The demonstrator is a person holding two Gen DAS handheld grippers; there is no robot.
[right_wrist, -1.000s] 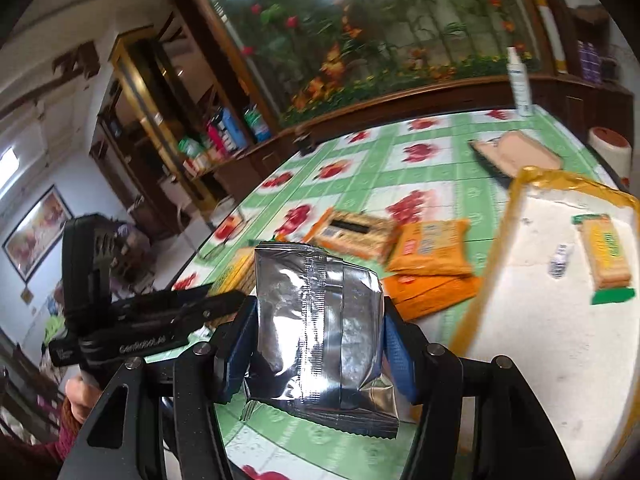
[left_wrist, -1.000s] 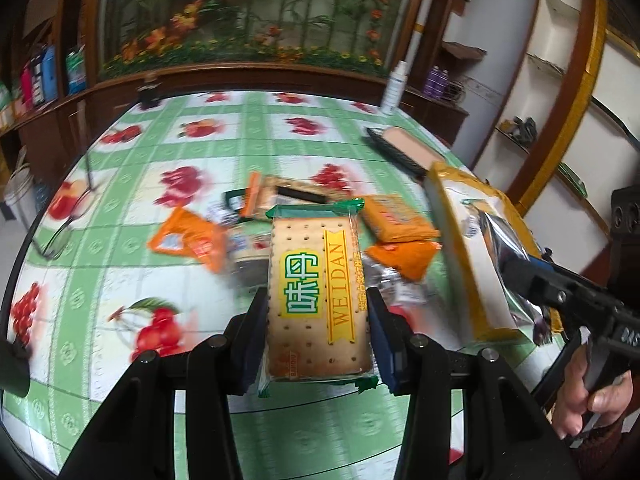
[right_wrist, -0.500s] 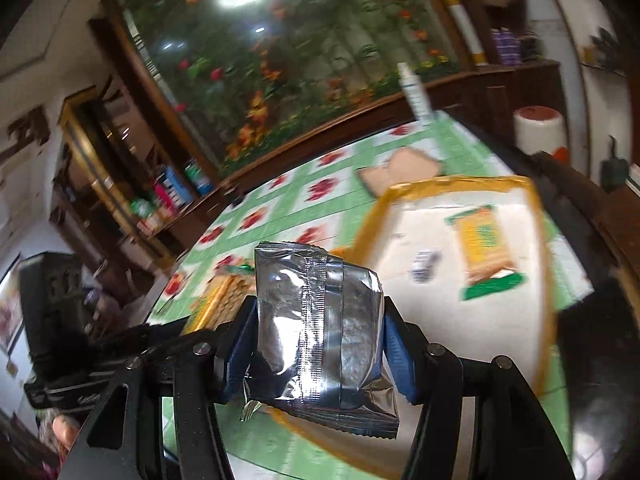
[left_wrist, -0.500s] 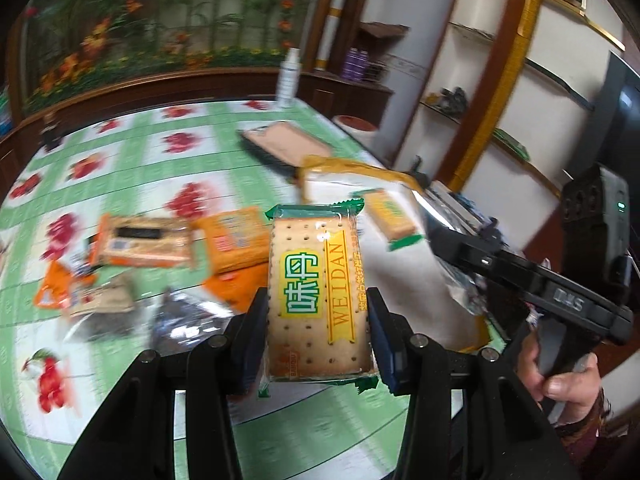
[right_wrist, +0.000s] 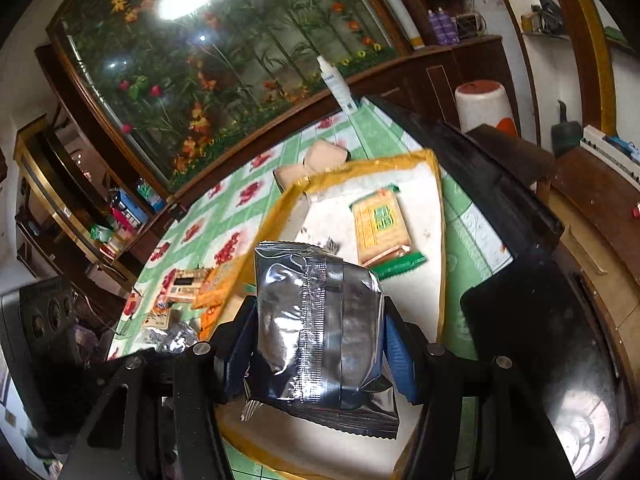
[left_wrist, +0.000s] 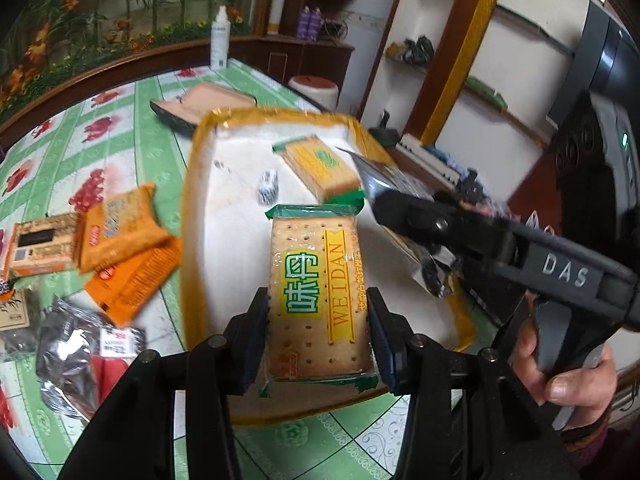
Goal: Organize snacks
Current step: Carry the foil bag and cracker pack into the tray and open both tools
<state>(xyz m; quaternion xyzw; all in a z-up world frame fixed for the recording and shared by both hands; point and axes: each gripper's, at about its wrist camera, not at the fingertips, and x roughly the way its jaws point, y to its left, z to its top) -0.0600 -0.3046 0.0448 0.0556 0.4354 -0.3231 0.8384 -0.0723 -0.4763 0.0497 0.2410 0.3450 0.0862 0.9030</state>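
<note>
left gripper (left_wrist: 318,330) angled down, pads clamped on both long edges of a cracker pack (left_wrist: 316,300), right gripper (right_wrist: 316,346) angled down, pads pinching a silver pouch (right_wrist: 316,328) at its sides, hand (left_wrist: 560,376) wrapped round right handle

The desk (left_wrist: 160,148) wears a green checked cloth with red fruit prints. Ahead of the left hand-held gripper (left_wrist: 318,322) lies a yellow-rimmed tray (left_wrist: 192,184). Left of it lie orange packets (left_wrist: 120,236), a brown packet (left_wrist: 40,246) and a silver packet (left_wrist: 84,352). Beyond the tray stands a white bottle (left_wrist: 220,42).
</note>
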